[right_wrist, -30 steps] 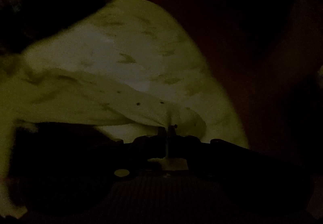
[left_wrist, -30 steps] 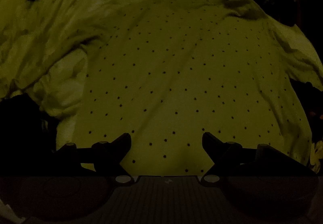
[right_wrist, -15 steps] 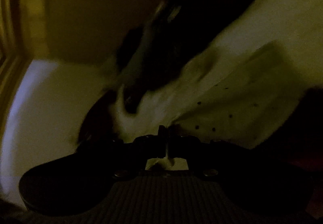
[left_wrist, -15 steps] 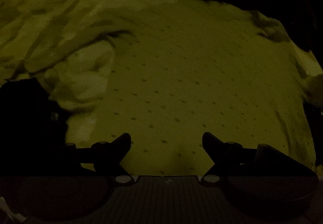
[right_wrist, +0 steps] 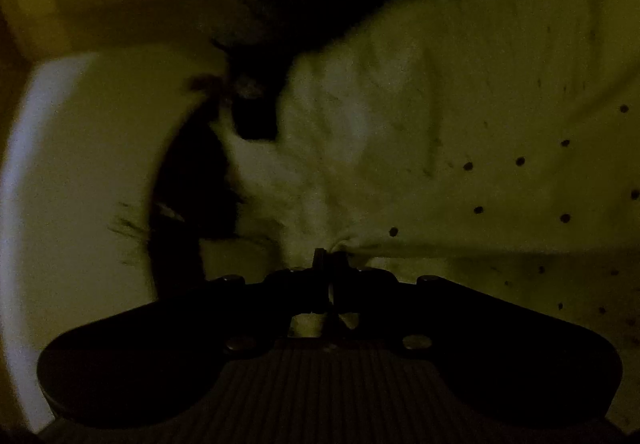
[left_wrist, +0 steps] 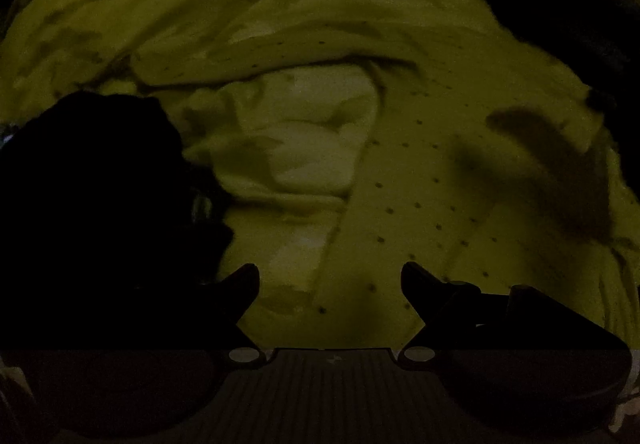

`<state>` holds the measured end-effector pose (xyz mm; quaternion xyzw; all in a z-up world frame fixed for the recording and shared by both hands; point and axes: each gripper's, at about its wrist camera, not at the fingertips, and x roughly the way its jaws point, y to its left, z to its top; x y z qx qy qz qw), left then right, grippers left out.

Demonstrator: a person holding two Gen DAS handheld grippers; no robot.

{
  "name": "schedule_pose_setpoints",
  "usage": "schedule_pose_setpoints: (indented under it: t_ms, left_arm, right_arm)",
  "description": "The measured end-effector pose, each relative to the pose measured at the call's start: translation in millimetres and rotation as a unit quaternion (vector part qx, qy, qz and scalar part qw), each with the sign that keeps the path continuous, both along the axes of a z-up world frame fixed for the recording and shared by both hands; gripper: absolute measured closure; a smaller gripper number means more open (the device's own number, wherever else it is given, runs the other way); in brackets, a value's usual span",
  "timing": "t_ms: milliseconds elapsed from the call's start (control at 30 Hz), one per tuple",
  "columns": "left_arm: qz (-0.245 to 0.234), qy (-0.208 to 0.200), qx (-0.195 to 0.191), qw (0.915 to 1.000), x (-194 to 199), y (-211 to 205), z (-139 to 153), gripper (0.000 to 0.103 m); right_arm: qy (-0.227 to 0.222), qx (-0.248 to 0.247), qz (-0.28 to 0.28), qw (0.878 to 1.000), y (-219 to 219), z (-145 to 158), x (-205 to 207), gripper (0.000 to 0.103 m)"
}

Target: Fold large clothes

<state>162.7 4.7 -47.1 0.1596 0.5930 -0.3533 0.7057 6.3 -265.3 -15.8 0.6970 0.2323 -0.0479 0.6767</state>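
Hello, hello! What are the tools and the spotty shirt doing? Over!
Right tool pinching the spotty shirt. Left tool open above it, holding nothing. Dark shape beside the shirt.

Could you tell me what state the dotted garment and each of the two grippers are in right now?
Dotted garment: rumpled, one part folded over so its paler inner side shows, a pinch of its fabric clamped in the right gripper.
Left gripper: open, nothing between its fingers, above the garment.
Right gripper: shut on a pinch of the garment's fabric.
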Motion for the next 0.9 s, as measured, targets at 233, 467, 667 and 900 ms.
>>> schedule_pose_setpoints:
  t_ms: [233, 467, 667, 900]
  left_arm:
    - [-0.017, -0.007, 0.004, 0.9998, 21, -13, -9, 0.000]
    - [-0.100, -0.053, -0.042, 0.9927, 16, -42, -3, 0.000]
    - [-0.151, -0.058, -0.087, 0.9831, 10, -78, 1, 0.000]
    - [-0.177, -0.025, -0.122, 0.9762, 10, -131, -15, 0.000]
  right_arm:
    - [0.049, 0.016, -0.012, 0.999, 11, -37, 35, 0.098]
    - [0.089, 0.041, -0.059, 0.993, 2, -60, 44, 0.038]
    - [0.107, -0.015, -0.072, 0.992, 4, -42, 22, 0.030]
    - [0.196, -0.108, -0.101, 0.969, 20, -14, -68, 0.029]
